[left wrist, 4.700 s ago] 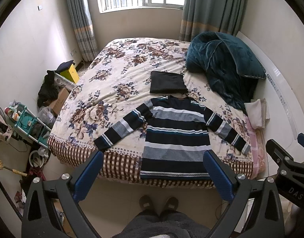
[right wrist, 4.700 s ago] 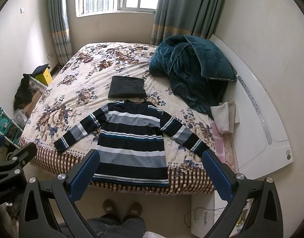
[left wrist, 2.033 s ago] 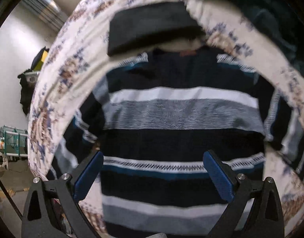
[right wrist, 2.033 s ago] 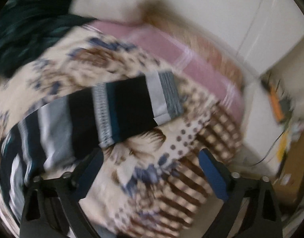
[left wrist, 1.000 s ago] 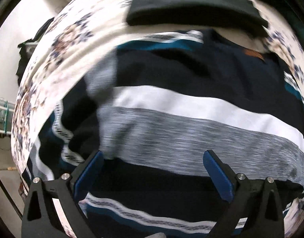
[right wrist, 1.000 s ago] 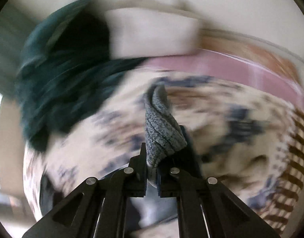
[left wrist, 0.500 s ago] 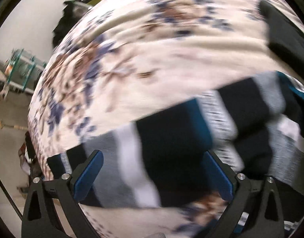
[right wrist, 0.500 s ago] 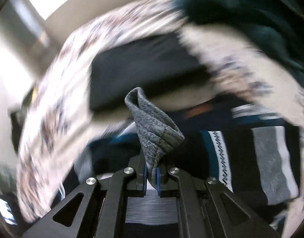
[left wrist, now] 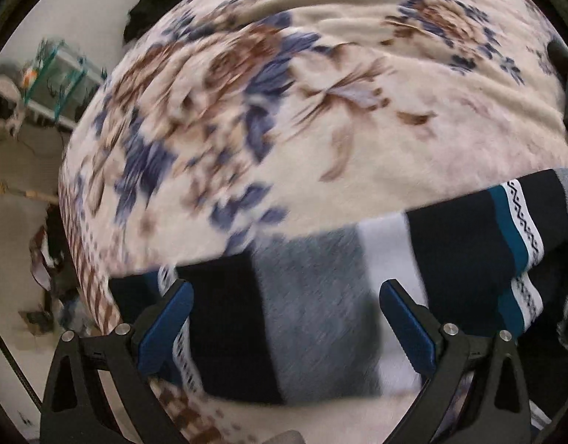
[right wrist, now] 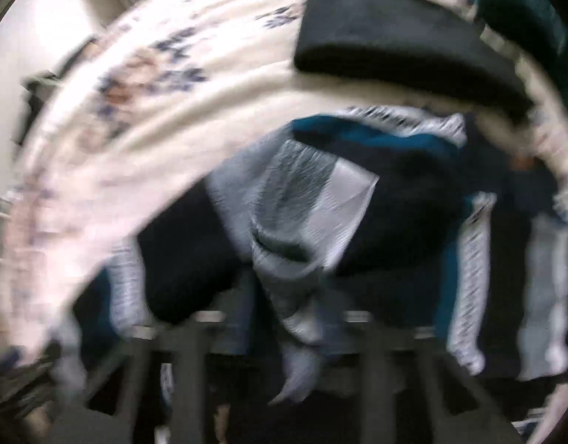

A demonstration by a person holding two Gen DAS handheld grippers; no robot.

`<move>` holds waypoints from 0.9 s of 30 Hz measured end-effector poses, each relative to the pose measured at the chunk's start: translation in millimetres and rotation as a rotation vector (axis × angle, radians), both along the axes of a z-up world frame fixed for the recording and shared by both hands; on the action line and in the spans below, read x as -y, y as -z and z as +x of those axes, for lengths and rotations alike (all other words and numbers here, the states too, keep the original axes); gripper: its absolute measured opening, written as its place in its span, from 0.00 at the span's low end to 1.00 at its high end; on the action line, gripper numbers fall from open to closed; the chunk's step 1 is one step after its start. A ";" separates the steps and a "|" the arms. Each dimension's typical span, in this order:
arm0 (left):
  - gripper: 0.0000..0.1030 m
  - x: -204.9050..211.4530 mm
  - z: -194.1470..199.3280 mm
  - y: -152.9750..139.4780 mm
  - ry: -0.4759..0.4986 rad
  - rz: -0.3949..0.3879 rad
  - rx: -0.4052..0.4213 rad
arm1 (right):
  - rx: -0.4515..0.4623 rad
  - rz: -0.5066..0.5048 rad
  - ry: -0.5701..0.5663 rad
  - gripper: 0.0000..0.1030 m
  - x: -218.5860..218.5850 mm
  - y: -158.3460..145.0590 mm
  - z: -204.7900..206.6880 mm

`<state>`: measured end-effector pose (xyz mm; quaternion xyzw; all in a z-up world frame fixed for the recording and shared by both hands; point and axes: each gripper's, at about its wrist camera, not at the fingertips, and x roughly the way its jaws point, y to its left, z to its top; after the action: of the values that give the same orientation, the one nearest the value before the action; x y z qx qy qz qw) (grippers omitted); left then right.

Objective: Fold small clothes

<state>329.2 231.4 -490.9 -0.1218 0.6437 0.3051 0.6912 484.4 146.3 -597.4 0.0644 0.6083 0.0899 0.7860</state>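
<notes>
A dark sweater with grey, white and teal stripes lies on the flowered bedspread (left wrist: 321, 92). Its left sleeve (left wrist: 321, 296) stretches flat under my left gripper (left wrist: 284, 327), which stands open just above it, one blue pad on each side and nothing pinched. In the blurred right wrist view, the right sleeve is folded across the sweater's body (right wrist: 413, 203). Its grey cuff (right wrist: 295, 222) hangs loose between the parted fingers of my right gripper (right wrist: 280, 333). Those jaws are opening and the pads do not press on the cuff.
A folded black cloth (right wrist: 395, 37) lies just beyond the sweater's collar, with a teal blanket (right wrist: 524, 0) behind it. The bed's left edge drops to the floor, where a green rack (left wrist: 61, 70) and clutter stand.
My left gripper has slid left from the sweater's body to its left sleeve. My right gripper carried the right cuff over the body, then its jaws parted and the cuff came loose.
</notes>
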 end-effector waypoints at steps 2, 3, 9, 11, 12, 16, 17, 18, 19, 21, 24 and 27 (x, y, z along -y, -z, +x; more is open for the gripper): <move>1.00 -5.4 -24.1 -3.7 -0.047 -0.044 -0.001 | -0.031 -0.006 0.063 0.72 21.3 -8.9 -12.1; 1.00 -9.2 -39.3 -3.9 -0.079 -0.073 -0.005 | -0.043 -0.050 0.103 0.73 32.4 -11.5 -18.9; 1.00 -42.1 -121.6 19.8 -0.387 -0.372 0.054 | -0.145 -0.231 0.305 0.82 113.9 -18.8 -65.7; 0.96 -60.7 -151.0 34.2 -0.547 -0.462 0.138 | -0.169 -0.231 0.358 0.82 140.1 -18.2 -84.4; 0.96 -68.5 -161.9 39.9 -0.609 -0.479 0.176 | -0.175 -0.231 0.375 0.82 146.5 -17.6 -89.1; 0.75 -96.4 -188.1 58.7 -0.796 -0.470 0.296 | -0.201 -0.272 0.422 0.82 169.9 -12.8 -108.3; 0.65 -100.9 -190.6 62.4 -0.837 -0.468 0.306 | -0.206 -0.284 0.433 0.82 176.0 -11.6 -114.9; 0.58 -104.3 -191.9 64.4 -0.869 -0.459 0.315 | -0.208 -0.289 0.440 0.82 179.1 -12.4 -116.3; 0.35 -107.3 -192.5 64.3 -0.895 -0.433 0.321 | -0.209 -0.291 0.449 0.82 183.4 -12.4 -121.6; 0.06 -112.7 -190.3 59.9 -0.911 -0.382 0.342 | -0.211 -0.297 0.454 0.82 185.4 -12.1 -123.5; 0.05 -114.9 -174.8 43.3 -0.867 -0.296 0.382 | -0.206 -0.311 0.449 0.82 185.3 -12.2 -126.5; 0.05 -109.7 -144.4 16.3 -0.726 -0.191 0.411 | -0.196 -0.356 0.423 0.82 183.0 -13.9 -125.1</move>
<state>184.9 341.2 -507.2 -0.4621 0.4333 0.4371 0.6385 359.4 -36.8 -583.5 0.0593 0.6607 -0.1904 0.7237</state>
